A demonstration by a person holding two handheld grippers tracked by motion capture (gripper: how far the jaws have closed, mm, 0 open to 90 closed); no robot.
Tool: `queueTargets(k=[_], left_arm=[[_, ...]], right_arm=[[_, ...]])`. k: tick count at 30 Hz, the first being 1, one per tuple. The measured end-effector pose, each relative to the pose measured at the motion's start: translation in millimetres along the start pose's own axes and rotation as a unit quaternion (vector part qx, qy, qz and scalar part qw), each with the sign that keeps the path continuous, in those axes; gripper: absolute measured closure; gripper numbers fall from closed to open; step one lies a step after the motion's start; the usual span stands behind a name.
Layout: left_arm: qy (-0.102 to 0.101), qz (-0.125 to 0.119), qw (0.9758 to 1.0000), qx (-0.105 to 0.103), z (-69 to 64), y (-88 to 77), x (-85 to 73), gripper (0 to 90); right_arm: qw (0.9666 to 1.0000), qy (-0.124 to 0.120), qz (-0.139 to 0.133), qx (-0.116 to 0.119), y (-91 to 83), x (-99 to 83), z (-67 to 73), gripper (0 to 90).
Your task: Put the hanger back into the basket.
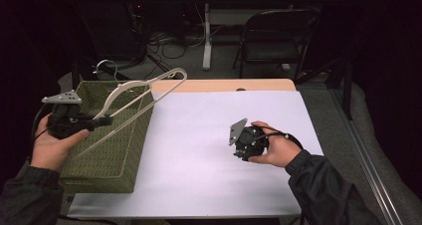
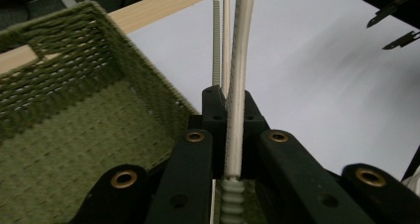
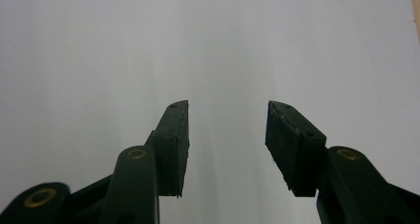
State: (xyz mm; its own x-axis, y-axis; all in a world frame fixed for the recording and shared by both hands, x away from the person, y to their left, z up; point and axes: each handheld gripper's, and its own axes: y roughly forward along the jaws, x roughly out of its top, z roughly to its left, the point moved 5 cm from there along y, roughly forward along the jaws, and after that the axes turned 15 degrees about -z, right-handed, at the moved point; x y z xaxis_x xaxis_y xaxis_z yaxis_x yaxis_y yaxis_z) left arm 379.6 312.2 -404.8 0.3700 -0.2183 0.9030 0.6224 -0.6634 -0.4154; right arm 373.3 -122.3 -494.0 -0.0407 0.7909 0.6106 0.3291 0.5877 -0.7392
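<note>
Left gripper clamped on hanger, held tilted above green basket at table's left edge. Hook pointed far-right, past basket rim. Right gripper held wide apart, nothing between jaws, over white sheet, right of centre.

The worktop is pale wood, showing as a bare strip along its far edge. A white sheet covers nearly all the rest of it, reaching the near edge and the right side. At the left end a green woven basket stands on the worktop, its right wall resting along the sheet's left margin. Seen from the left gripper view, the basket's corner lies close to the wooden strip.
</note>
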Motion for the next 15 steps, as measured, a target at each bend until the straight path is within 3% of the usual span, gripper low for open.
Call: queueTargets(k=[5,7,15], left_arm=[[0.003,0.004,0.9999,0.012,16.8,-13.7,-2.5,87.4],[0.007,0.005,0.9998,0.019,29.8,-22.7,-7.7,87.4],[-0.007,-0.002,0.9994,0.035,55.1,-39.3,-27.2,87.4]], right_arm=[[1.0000,0.006,0.000,0.000,0.1,-3.3,-0.3,51.7],[1.0000,0.009,0.001,-0.001,0.2,-5.7,-0.8,51.7],[1.0000,0.008,0.005,0.003,1.7,-8.3,-1.4,51.6]])
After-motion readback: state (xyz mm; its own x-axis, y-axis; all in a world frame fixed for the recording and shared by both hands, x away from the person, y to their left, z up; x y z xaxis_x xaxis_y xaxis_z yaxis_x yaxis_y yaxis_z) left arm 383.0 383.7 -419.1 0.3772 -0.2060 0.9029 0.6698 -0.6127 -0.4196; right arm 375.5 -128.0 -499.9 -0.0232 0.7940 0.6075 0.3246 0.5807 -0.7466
